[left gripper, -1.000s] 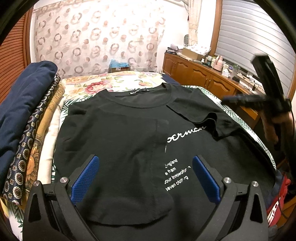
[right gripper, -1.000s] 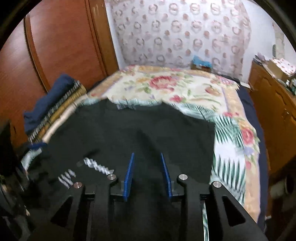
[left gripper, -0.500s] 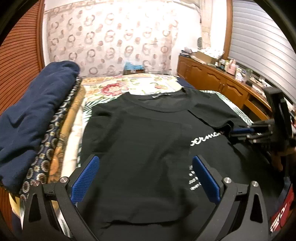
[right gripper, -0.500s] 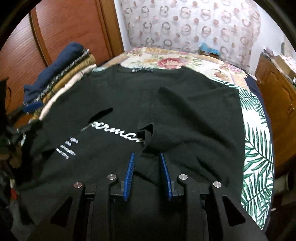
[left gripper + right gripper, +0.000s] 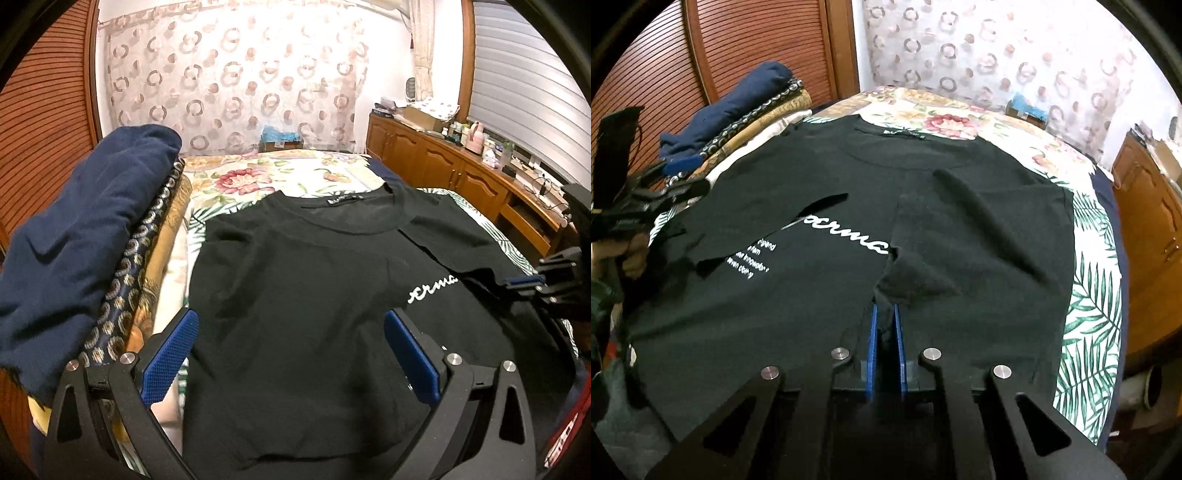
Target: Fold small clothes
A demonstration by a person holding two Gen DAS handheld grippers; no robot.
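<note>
Black T-shirt (image 5: pixel 820 192) lies flat on the floral bedspread (image 5: pixel 1082 295). Right gripper (image 5: pixel 885 314), narrowly parted a second ago, has now pinched the folded-in sleeve hem — ready to drag; left gripper (image 5: pixel 291 350) stays wide open, holding nothing.

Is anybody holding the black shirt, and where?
The right tool pinches the black shirt by its folded-in sleeve edge. The left tool holds nothing.

Black tee (image 5: pixel 960 236) print: script "xrma", small lines "England", "from"; rest unreadable.
</note>
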